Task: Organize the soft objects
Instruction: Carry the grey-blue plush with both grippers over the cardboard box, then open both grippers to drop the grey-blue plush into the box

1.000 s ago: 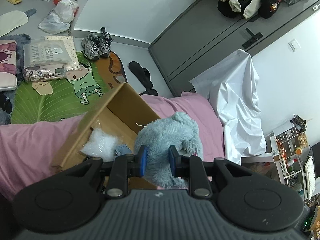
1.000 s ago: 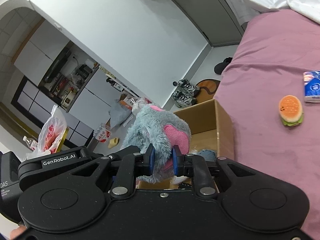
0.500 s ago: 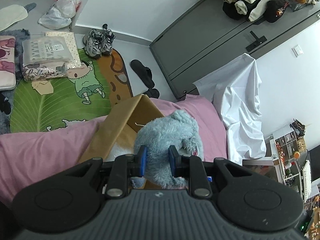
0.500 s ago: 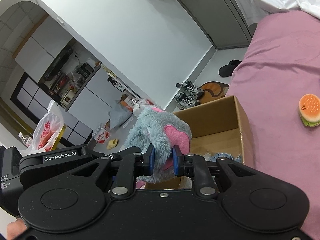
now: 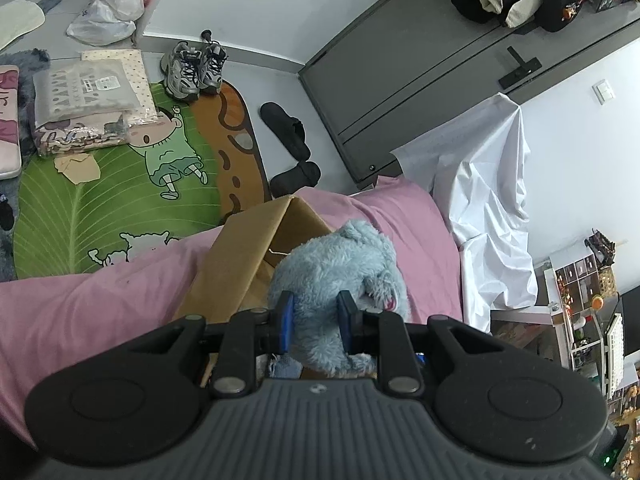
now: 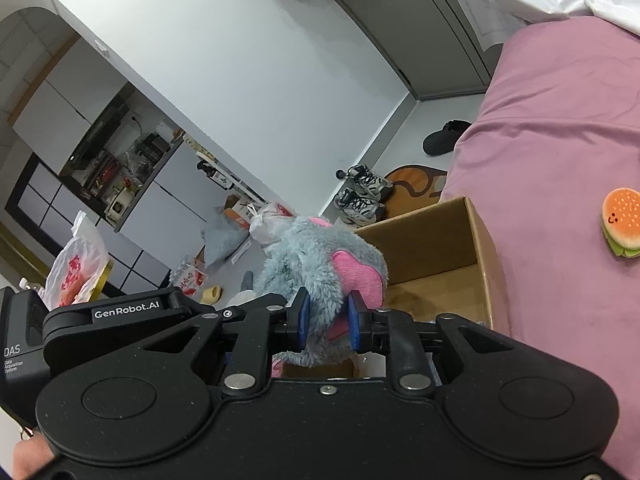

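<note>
A grey-blue plush toy (image 5: 340, 268) with pink ears (image 6: 352, 268) is held by both grippers above an open cardboard box (image 5: 248, 256) that sits on the pink bed (image 5: 80, 304). My left gripper (image 5: 314, 322) is shut on the plush's body. My right gripper (image 6: 325, 322) is shut on its pink ear part. The box (image 6: 440, 248) lies just beyond and below the plush in the right wrist view. The box's inside is mostly hidden by the plush and grippers.
A small burger toy (image 6: 622, 222) lies on the bed right of the box. A white sheet (image 5: 488, 200) hangs at the bed's far end. Sneakers (image 5: 196, 68), slippers (image 5: 286, 132), a green mat (image 5: 100, 192) and folded packs (image 5: 88, 104) lie on the floor.
Both grippers have moved back and up with the plush. The box has slid lower in both views, and its contents are now hidden.
</note>
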`<action>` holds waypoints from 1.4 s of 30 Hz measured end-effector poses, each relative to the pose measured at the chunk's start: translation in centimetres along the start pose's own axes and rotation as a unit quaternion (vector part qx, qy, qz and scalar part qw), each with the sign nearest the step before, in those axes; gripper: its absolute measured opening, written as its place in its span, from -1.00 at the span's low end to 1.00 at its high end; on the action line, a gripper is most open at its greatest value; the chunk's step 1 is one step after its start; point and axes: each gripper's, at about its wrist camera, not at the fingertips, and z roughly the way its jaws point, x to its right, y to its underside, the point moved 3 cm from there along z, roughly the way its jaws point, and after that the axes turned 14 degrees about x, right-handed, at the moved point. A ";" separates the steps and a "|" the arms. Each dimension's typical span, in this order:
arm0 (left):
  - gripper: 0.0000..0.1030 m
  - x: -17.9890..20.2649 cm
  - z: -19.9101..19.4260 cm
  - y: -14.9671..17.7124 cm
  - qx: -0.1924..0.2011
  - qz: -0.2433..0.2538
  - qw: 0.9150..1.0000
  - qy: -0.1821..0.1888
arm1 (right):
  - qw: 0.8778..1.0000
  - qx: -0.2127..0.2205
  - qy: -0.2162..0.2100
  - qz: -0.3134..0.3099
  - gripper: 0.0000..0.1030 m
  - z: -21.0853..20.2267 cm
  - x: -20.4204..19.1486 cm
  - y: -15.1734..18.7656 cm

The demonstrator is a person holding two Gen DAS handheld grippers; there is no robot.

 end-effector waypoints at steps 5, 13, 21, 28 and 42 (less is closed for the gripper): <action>-0.57 0.3 0.9 -0.1 -0.006 0.006 1.000 -0.007 | 1.000 -0.002 0.002 0.004 -0.58 0.3 0.1 0.0; -0.44 0.6 2.0 -0.4 -0.006 0.036 0.998 -0.058 | 0.999 -0.036 0.008 0.022 -0.03 0.8 -0.1 0.3; -0.03 1.2 1.3 -0.4 0.004 0.040 0.997 -0.070 | 0.998 -0.050 0.023 0.019 0.05 0.0 -0.1 0.0; 0.17 1.1 0.0 -0.5 0.016 0.044 0.994 -0.095 | 0.999 -0.042 0.032 0.006 0.15 -1.1 -0.2 -0.6; 0.53 2.9 -3.1 -0.5 0.048 0.083 0.990 -0.098 | 0.997 -0.035 0.057 -0.049 0.54 -3.2 -0.8 -2.1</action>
